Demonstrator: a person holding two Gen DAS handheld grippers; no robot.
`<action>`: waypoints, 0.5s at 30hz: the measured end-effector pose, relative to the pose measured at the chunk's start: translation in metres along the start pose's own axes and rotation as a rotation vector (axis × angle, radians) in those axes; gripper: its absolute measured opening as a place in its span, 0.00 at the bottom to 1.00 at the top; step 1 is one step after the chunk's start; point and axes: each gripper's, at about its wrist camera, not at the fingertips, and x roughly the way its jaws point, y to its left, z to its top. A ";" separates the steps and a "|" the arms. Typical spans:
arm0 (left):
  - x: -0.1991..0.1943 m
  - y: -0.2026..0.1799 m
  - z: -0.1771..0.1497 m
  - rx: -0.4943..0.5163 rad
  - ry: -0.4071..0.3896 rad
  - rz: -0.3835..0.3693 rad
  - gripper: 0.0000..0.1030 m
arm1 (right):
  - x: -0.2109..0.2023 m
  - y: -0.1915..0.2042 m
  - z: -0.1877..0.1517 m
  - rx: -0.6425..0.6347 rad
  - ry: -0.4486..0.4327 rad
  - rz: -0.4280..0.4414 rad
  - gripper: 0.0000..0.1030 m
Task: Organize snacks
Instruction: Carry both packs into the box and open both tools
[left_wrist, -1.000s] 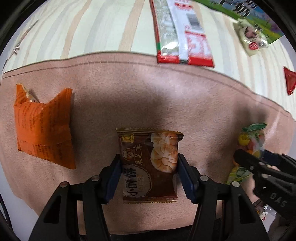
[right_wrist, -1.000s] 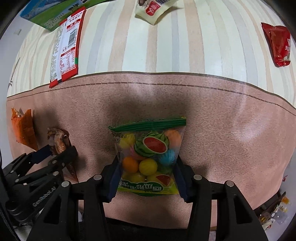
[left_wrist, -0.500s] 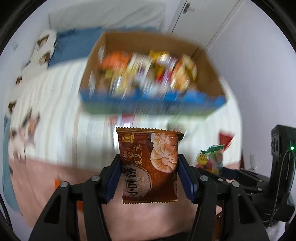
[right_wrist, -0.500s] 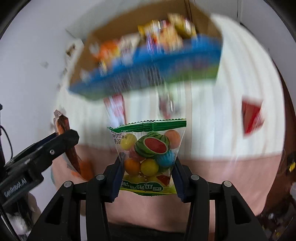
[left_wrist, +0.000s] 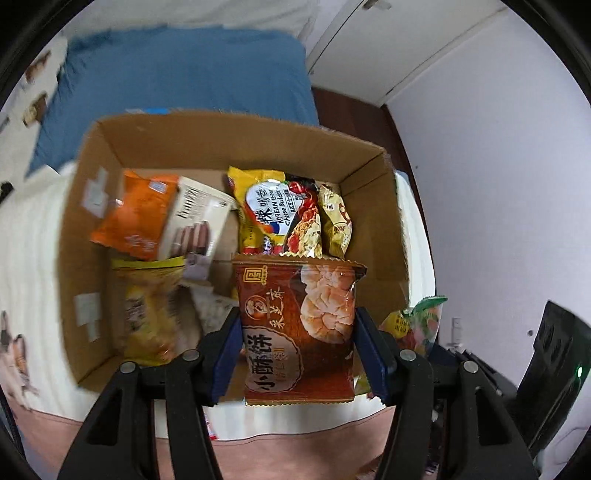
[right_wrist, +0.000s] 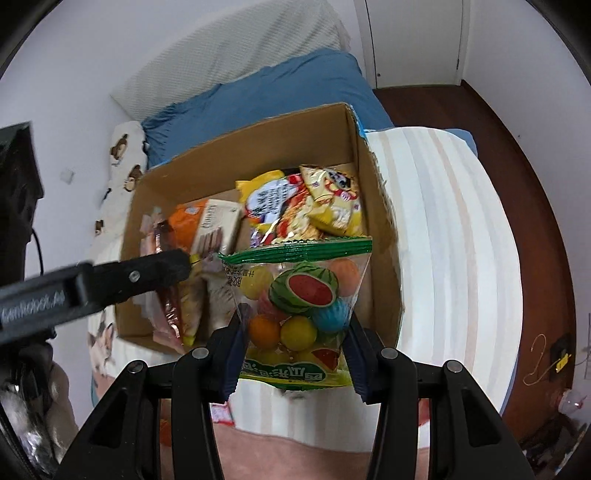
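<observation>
Holding, between blue-padded fingers of left gripper (left_wrist: 298, 347): one brown pastry packet (left_wrist: 298, 328), upright, printed face to camera, clamped on both side edges, raised over near part of cardboard box (left_wrist: 369, 206).

Holding, between fingers of right gripper (right_wrist: 294, 354): one clear fruit-candy bag (right_wrist: 295, 314) with green top seal and watermelon print, upright, pinched at lower side edges, raised over near right part of box (right_wrist: 373, 206).

Contents of box, as listed from left wrist view:
- orange packet (left_wrist: 135, 218), far left, tilted against left wall.
- cream carton (left_wrist: 195, 225), just right of orange packet, leaning on it.
- yellow-topped bag (left_wrist: 147, 310), near left, blurred, print unreadable.
- Korean cheese noodle pack (left_wrist: 280, 218), far centre, standing, directly behind pastry packet.
- gold snack pouch (left_wrist: 334, 221), touching right side of noodle pack, close to right wall.

Seen in right wrist view: same noodle pack (right_wrist: 275, 203) and gold pouch (right_wrist: 332, 203) at far right of box; left gripper's black arm crossing over left half of box.

Surroundings of box:
- pale striped bedcover (right_wrist: 454, 240), under and right of box.
- blue pillow (left_wrist: 177, 85), behind box.
- pink blanket (left_wrist: 280, 454), in front of box, below both grippers.
</observation>
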 end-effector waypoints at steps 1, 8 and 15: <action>0.009 0.001 0.005 -0.010 0.019 0.000 0.55 | 0.007 -0.002 0.004 -0.003 0.010 -0.007 0.49; 0.052 0.008 0.017 -0.047 0.124 -0.015 0.55 | 0.058 -0.010 0.023 0.008 0.051 -0.024 0.49; 0.070 0.013 0.016 -0.074 0.195 -0.037 0.56 | 0.083 -0.016 0.029 0.012 0.130 -0.034 0.51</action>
